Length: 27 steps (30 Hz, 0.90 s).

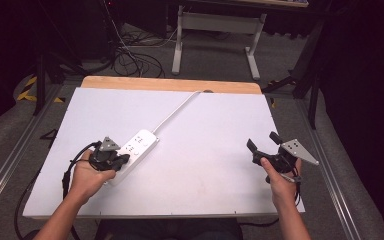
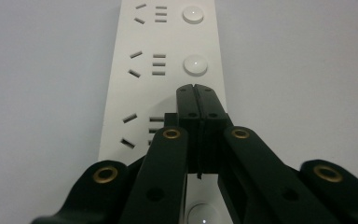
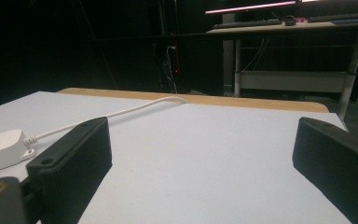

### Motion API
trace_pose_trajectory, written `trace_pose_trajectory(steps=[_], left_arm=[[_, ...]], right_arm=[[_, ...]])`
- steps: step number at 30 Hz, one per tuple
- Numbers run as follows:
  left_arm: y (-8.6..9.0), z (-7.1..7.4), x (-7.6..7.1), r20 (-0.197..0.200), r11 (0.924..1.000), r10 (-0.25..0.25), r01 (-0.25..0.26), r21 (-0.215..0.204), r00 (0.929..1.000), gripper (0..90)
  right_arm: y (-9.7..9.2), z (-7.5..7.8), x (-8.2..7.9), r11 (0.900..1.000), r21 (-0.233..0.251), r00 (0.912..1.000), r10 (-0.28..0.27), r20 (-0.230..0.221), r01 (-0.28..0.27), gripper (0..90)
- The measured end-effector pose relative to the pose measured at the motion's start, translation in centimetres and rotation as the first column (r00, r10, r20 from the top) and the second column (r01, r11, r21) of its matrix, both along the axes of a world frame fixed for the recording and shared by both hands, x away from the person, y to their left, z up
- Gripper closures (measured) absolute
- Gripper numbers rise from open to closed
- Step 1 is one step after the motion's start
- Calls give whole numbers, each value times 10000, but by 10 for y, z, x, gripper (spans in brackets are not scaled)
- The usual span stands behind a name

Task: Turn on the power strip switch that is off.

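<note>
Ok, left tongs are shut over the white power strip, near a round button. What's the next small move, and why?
Probably ease the left tongs forward and down onto the round white button just ahead. They are shut, their tips sit over the white plastic power strip just short of that button, and shut tips suit pressing. The right tongs are open, apart from the strip, so leave them.

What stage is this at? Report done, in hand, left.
Done: power strip lies on the table, its cord running off the far edge. In hand: left hand-held gripper, jaws shut, sits over the strip's buttons. Left: nothing is plugged in; right hand-held gripper is open, holding nothing.
</note>
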<state>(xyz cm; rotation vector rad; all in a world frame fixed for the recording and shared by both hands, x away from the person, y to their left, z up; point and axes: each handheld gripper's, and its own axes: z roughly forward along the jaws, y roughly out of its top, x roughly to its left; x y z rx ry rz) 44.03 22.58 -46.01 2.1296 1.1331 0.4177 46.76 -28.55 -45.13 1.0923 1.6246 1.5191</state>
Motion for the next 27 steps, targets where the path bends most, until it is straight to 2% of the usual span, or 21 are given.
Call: trace_pose_trajectory(steps=[9,11,15,20,23,27], left_arm=[[-1,0,-1,81,10000,-19,19,45,10000,900],[0,-1,-1,-5,9999,-20,20,-112,10000,900],[1,-1,0,24,9999,-45,46,-154,10000,900],[7,-1,1,210,9997,220,-217,-131,9995,900],[10,-1,1,150,9990,316,-311,-324,9994,900],[13,2,1,438,9973,359,-330,-654,9984,900]], right_arm=[[1,0,0,10000,-9,10000,3,22,-3,53],[1,0,1,10000,-5,10000,10,17,-10,53],[1,0,1,10000,-50,10000,45,-18,-45,54],[2,0,2,9999,-90,10000,56,9,-56,56],[2,0,2,10000,-72,10000,48,19,-48,56],[1,0,2,10000,-39,10000,58,5,-58,55]])
